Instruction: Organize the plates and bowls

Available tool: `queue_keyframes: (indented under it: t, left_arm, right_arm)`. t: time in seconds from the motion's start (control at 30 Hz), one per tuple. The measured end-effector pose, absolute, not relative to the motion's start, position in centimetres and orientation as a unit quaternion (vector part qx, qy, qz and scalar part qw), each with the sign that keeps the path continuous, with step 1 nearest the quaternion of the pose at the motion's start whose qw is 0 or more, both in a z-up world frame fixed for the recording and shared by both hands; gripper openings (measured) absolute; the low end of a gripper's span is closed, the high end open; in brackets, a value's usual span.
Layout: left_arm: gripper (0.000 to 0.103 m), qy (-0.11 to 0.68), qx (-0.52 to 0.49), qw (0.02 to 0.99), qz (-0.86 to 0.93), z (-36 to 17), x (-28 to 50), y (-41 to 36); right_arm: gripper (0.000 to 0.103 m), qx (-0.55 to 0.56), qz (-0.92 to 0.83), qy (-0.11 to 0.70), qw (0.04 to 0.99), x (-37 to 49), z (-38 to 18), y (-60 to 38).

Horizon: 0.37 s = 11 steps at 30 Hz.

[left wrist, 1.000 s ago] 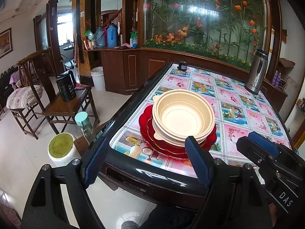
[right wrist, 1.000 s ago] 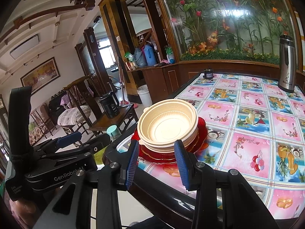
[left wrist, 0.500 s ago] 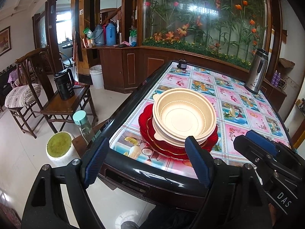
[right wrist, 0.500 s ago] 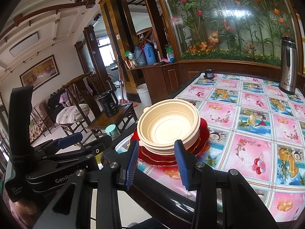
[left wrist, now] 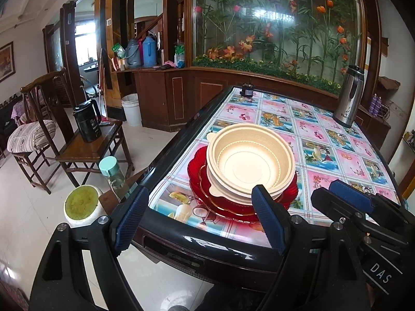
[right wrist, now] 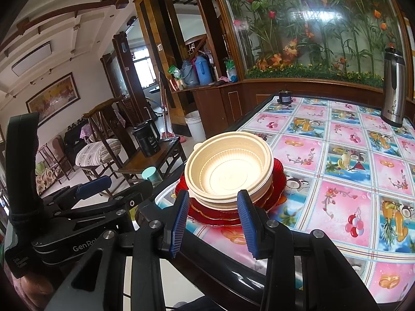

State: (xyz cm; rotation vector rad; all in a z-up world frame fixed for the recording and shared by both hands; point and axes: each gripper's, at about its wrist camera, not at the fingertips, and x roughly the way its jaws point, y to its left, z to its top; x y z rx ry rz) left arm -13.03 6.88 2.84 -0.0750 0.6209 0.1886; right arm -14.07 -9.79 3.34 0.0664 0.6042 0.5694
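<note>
Both wrist views face the stacked bowls (left wrist: 250, 160) from the table's (right wrist: 345, 171) near edge.

Cream ribbed bowls (left wrist: 250, 163), translucent red scalloped plates (left wrist: 199, 189) beneath, tablecloth (left wrist: 345, 155) in pink and blue fruit-and-flower squares, glossy dark table (left wrist: 207, 248) edge, silver flask (left wrist: 348, 98), blue ribbed gripper pads (left wrist: 267, 217).

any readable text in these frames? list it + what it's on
"DAS": right gripper body, seen from the left wrist.
"GenRo", then cut off: left gripper body, seen from the right wrist.
Small print on that gripper's handle: too blurred.
Steel thermos logo: too blurred.
Black kettle print: unreadable.
</note>
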Motion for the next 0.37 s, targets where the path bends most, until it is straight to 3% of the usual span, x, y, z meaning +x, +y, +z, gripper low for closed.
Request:
queue_keyframes:
  t: [0.37]
  left_arm:
    - [0.082, 0.295, -0.023, 0.950, 0.099, 2.67, -12.57, 6.61]
  right_arm:
    - [0.041, 0.032, 0.275, 0.297, 0.914, -13.63, 2.81, -9.74]
